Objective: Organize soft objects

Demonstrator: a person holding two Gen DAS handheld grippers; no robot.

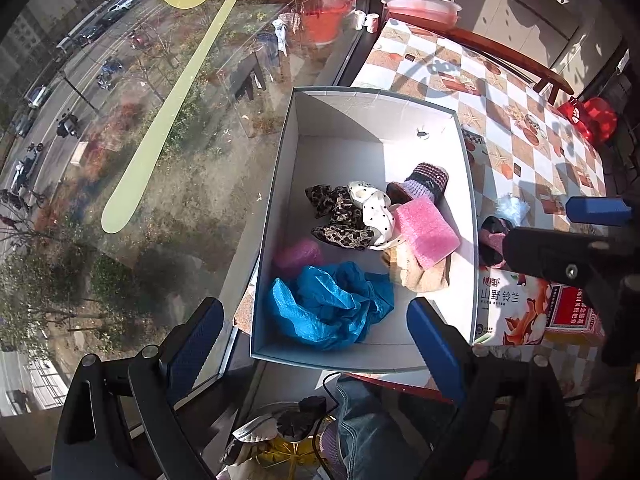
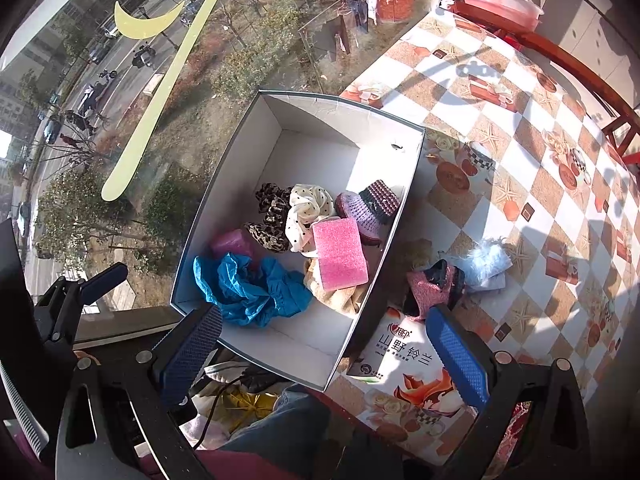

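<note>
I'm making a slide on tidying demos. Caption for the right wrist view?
Open right tool above a white box holding soft items, with a pink knit piece and a blue fluffy piece outside.

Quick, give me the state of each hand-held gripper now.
Left hand-held gripper: open, holding nothing.
Right hand-held gripper: open wide, holding nothing.

Matt white cardboard box (image 2: 256,160), pink foam block (image 2: 340,254), crinkly blue plastic sheet (image 2: 248,288), glossy checked tablecloth (image 2: 520,184)
</note>
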